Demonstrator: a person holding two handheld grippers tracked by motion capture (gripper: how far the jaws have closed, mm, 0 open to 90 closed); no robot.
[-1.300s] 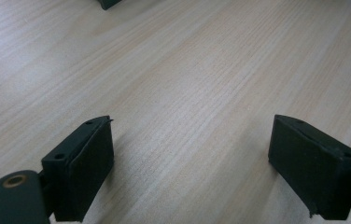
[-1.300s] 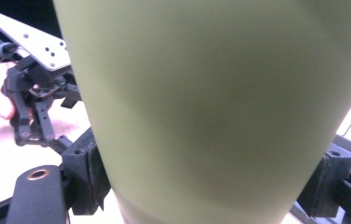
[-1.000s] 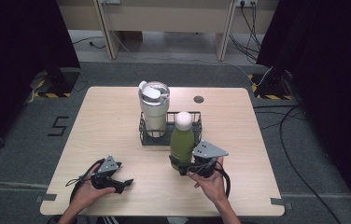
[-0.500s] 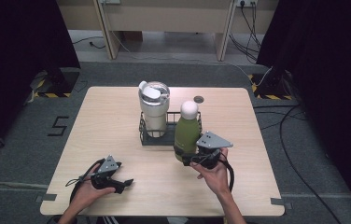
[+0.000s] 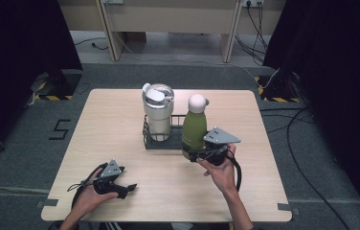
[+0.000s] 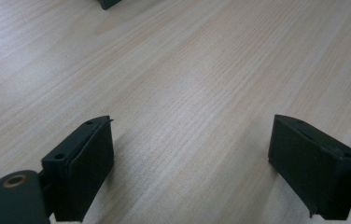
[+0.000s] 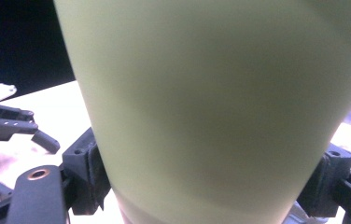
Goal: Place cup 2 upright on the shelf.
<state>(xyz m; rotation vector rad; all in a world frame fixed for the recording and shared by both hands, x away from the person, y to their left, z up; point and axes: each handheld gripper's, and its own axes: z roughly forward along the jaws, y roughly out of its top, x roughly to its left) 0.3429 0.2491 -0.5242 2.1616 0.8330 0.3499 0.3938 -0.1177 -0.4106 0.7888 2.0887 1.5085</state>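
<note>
A green bottle (image 5: 193, 129) with a white cap is held upright off the table, and my right gripper (image 5: 193, 154) is shut on its lower body. In the right gripper view the green bottle (image 7: 211, 107) sits between both black pads (image 7: 87, 175). It hangs at the right front of a black wire rack (image 5: 153, 143), which holds a white tumbler (image 5: 158, 112) in its left half. My left gripper (image 5: 129, 188) rests on the table at the front left. Its jaws are open in the left gripper view (image 6: 192, 154), with nothing between them.
The wooden table (image 5: 116, 120) has bare room in front of the rack and on both sides. My left gripper (image 7: 15, 123) also shows at the far left of the right gripper view. Cables lie on the floor beyond the table's right side.
My right gripper has carried the green bottle upward and away from the person, toward the right part of the rack. The left gripper has stayed in place.
</note>
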